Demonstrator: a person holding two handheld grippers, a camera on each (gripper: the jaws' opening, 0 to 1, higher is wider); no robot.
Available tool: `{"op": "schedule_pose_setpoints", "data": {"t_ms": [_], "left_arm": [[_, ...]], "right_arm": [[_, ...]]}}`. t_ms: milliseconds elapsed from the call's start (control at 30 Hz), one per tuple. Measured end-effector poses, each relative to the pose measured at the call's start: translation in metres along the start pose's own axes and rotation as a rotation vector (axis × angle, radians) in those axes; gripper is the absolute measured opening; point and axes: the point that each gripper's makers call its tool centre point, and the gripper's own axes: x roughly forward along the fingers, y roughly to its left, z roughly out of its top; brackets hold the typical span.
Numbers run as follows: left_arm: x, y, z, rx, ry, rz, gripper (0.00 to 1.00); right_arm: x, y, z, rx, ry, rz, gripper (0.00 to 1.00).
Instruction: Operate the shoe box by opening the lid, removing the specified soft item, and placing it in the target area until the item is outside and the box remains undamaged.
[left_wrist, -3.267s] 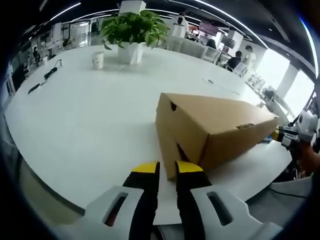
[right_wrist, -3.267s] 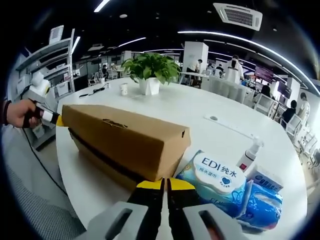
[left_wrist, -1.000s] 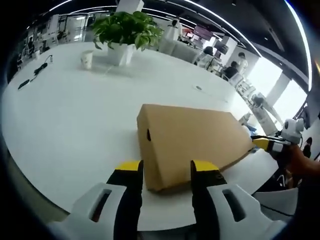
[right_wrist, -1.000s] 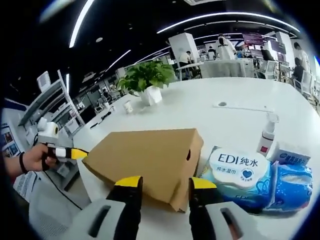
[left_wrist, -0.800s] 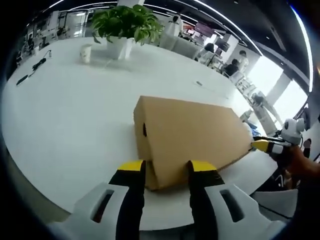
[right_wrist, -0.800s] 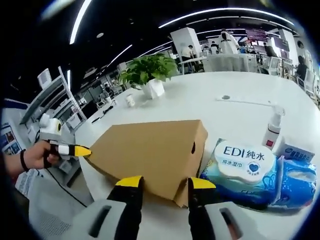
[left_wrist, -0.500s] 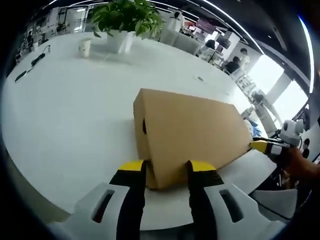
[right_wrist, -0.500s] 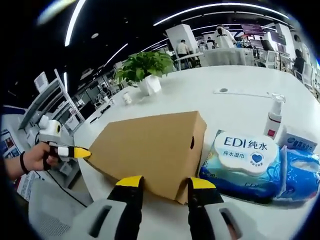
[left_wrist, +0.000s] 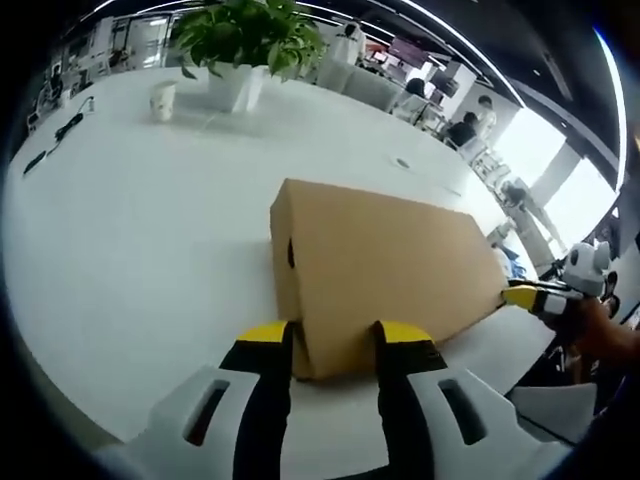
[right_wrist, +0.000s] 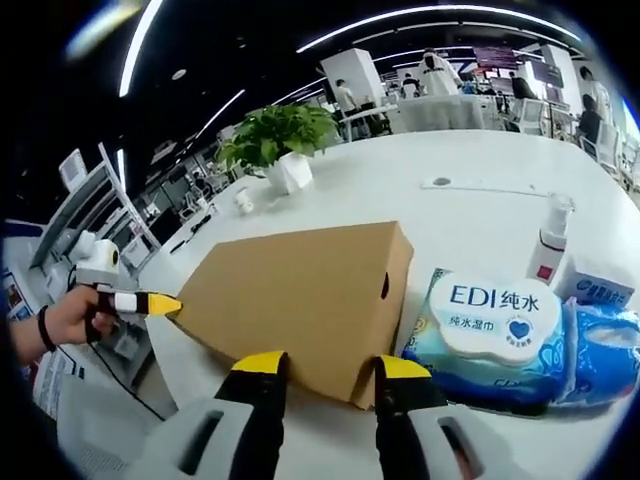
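At opposite ends of the shoe box (left_wrist: 385, 265), the left gripper (left_wrist: 328, 335) and right gripper (right_wrist: 325, 368) each stand with jaws parted around a corner of its lid; whether they pinch it I cannot tell. That box lies closed on the white table (left_wrist: 140, 230), beside the wipes pack (right_wrist: 497, 330). Judging from this, opening has barely begun; the soft item is unseen, presumably inside
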Motion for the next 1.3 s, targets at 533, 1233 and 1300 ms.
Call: {"op": "schedule_pose_setpoints", "data": {"t_ms": [533, 1233, 1300], "left_arm": [[0.046, -0.003, 0.051, 0.075, 0.023, -0.027, 0.31], [0.04, -0.003, 0.05, 0.106, 0.024, -0.021, 0.3], [0.034, -0.004, 0.049, 0.111, 0.013, -0.014, 0.32]], "right_arm": [[0.015, -0.02, 0.025, 0.062, -0.004, -0.068, 0.31], [0.009, -0.026, 0.027, 0.041, -0.005, -0.061, 0.3], [-0.001, -0.031, 0.029, 0.021, -0.025, -0.068, 0.33]]}}
